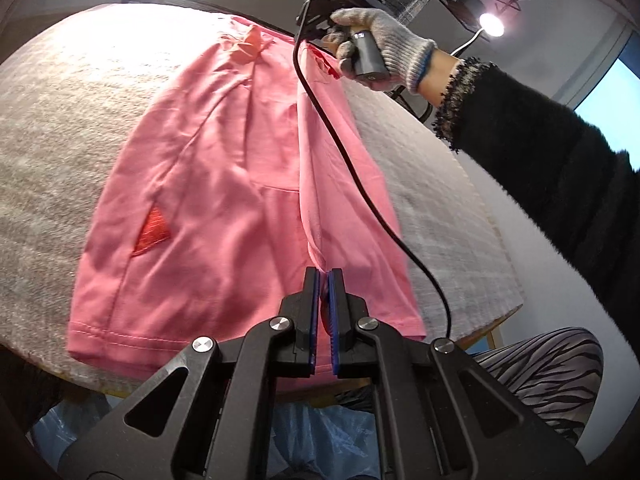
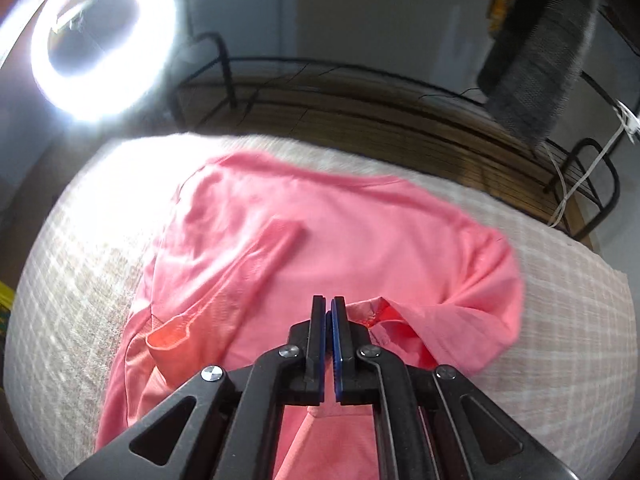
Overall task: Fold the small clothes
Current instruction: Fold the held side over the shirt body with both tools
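Note:
A small pink shirt (image 1: 224,184) lies on a grey-white cloth-covered table (image 1: 60,128). My left gripper (image 1: 324,276) is shut on the shirt's right edge near the hem and lifts a fold of it off the table. My right gripper, seen from behind in a gloved hand (image 1: 384,48), holds the same edge at the far end near the collar. In the right wrist view my right gripper (image 2: 329,304) is shut on pink shirt fabric (image 2: 340,240), with a folded sleeve (image 2: 264,252) lying on the shirt.
A black cable (image 1: 360,184) hangs from the right gripper across the shirt. A ring light (image 2: 100,40) stands beyond the table's far edge beside a black wire rack (image 2: 360,92). The person's striped trousers (image 1: 540,372) are at the near table edge.

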`<move>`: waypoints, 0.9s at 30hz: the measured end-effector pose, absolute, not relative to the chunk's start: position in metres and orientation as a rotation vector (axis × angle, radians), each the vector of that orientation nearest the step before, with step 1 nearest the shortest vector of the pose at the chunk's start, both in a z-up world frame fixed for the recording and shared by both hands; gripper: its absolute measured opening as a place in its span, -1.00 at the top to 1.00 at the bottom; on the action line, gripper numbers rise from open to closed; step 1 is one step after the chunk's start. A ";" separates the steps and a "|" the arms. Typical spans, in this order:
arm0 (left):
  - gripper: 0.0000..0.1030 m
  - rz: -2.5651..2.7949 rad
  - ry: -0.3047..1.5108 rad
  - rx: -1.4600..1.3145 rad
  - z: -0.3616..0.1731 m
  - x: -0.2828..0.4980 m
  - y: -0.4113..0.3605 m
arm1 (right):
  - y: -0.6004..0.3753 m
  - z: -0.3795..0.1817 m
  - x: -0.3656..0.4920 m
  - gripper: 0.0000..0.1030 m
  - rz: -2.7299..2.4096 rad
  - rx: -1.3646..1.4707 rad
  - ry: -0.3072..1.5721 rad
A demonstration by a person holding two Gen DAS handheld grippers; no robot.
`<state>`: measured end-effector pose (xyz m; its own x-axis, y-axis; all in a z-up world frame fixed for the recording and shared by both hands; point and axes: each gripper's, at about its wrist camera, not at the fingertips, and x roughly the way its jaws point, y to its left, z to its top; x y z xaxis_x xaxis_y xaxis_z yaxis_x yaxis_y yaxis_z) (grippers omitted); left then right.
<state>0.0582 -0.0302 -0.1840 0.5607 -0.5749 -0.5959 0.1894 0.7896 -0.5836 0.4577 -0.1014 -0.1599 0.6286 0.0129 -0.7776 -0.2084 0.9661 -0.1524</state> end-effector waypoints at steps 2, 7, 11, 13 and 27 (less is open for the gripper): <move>0.96 -0.468 0.867 -0.490 -0.185 0.057 -0.027 | -0.094 -0.170 0.461 1.00 0.134 -0.249 0.898; 0.95 -0.457 0.875 -0.477 -0.188 0.053 -0.021 | -0.090 -0.192 0.467 1.00 0.152 -0.253 0.938; 0.95 -0.461 0.886 -0.437 -0.184 0.050 -0.024 | -0.091 -0.195 0.467 0.48 0.215 -0.241 0.951; 0.95 -0.470 0.881 -0.405 -0.179 0.050 -0.026 | -0.097 -0.189 0.462 0.12 0.285 -0.200 0.974; 0.62 -0.407 0.836 -0.395 -0.170 0.043 0.007 | -0.187 -0.124 0.474 -0.04 0.103 -0.031 0.944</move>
